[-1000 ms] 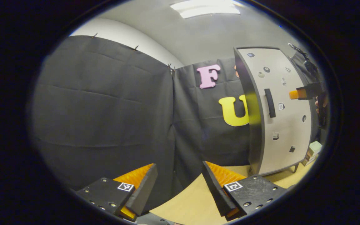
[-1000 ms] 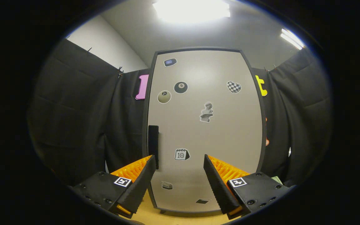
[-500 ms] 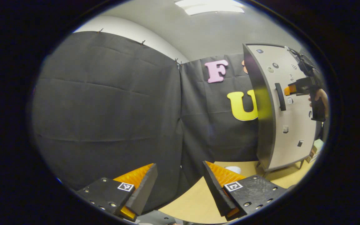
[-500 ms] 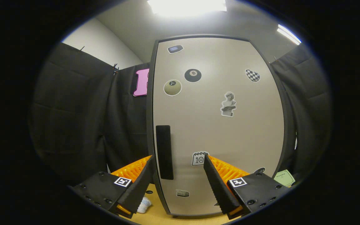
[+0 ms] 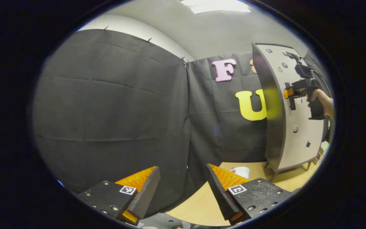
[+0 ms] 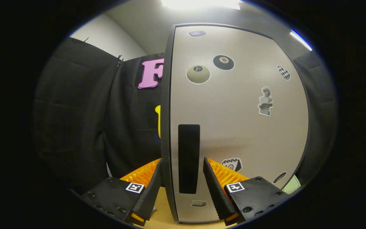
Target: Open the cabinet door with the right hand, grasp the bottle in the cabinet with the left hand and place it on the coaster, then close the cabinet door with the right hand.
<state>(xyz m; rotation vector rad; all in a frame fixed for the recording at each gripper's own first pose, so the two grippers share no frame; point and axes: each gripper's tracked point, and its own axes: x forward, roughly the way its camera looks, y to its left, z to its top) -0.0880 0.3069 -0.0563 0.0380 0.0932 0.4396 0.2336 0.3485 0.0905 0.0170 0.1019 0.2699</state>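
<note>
The cabinet (image 6: 243, 127) has a pale door with stickers, and the door stands closed. Its black upright handle (image 6: 188, 159) sits near the door's left edge. My right gripper (image 6: 183, 190) is open, with its fingers on either side of the lower part of the handle; I see no press on it. In the left gripper view the same cabinet (image 5: 297, 133) is at the far right, where a hand (image 5: 326, 103) holds the right gripper (image 5: 288, 93) at the handle. My left gripper (image 5: 183, 190) hangs open and empty over the wooden table (image 5: 199, 206). The bottle is hidden behind the door.
A small white object (image 5: 241, 171) lies on the table left of the cabinet's feet. Small boxes (image 5: 320, 151) stand to the right of the cabinet, and a pale green card (image 6: 292, 184) shows past its lower right. Black cloth walls close in the back and left.
My right gripper has moved in toward the door and left, so the handle now stands between its fingers. In the left gripper view the cabinet has slid further right.
</note>
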